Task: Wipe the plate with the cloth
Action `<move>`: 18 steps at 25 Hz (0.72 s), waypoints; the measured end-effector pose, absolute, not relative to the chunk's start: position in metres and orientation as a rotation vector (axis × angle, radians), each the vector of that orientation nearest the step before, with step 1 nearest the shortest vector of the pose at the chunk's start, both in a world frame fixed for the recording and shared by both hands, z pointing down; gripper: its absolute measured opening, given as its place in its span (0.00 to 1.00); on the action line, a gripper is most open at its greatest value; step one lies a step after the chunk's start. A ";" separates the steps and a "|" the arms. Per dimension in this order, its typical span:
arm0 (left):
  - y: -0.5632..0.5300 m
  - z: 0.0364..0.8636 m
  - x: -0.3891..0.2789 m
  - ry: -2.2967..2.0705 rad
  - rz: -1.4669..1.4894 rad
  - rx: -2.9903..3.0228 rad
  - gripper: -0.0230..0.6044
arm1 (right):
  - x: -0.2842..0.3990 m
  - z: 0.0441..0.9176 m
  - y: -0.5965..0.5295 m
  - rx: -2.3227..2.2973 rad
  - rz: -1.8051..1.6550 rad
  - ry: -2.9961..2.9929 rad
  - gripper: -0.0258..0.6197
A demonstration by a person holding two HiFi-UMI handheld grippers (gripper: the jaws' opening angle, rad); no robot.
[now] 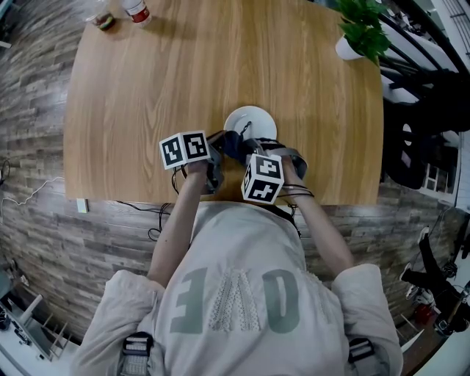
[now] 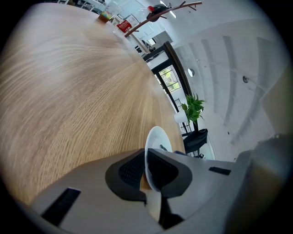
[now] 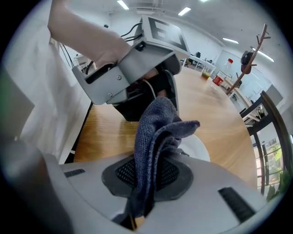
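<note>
While left gripper (image 2: 145, 170) pinches the plate (image 2: 158, 139) rim; right gripper (image 3: 147, 176) clamps the cloth (image 3: 153, 132)

plate (image 3: 199, 148) mostly hidden behind cloth (image 3: 153, 132), bottle (image 1: 136, 10) cut off by top edge

Light wood desk (image 1: 183, 88) on a plank floor (image 1: 37, 220). White plate (image 1: 253, 120) near the front edge, about mid-width; can't tell if it lies flat. Red-labelled bottle (image 1: 136, 10) and a small object (image 1: 105, 20) side by side at the far left corner. Potted plant (image 1: 351, 45) at the far right corner.
</note>
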State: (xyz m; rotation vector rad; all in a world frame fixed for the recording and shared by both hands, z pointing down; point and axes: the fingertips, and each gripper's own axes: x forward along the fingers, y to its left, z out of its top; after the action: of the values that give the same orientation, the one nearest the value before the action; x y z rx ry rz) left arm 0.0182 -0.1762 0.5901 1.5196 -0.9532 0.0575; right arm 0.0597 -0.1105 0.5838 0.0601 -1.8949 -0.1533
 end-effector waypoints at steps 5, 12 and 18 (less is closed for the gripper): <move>-0.177 0.590 0.018 -0.953 0.057 1.527 0.08 | 0.058 0.581 -0.099 0.026 -0.147 -1.914 0.12; -0.181 0.579 0.013 -1.007 0.030 1.577 0.18 | 0.075 0.563 -0.145 0.212 -0.084 -1.943 0.12; -0.184 0.575 -0.009 -1.075 0.029 1.583 0.23 | 0.092 0.562 -0.213 0.462 -0.022 -1.871 0.12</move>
State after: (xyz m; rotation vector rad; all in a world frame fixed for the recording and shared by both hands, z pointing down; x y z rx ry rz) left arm -0.0091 -0.1839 0.5752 1.5833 -1.0748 0.0293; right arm 0.0921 -0.2134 0.5620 0.4619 -1.8711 -0.0223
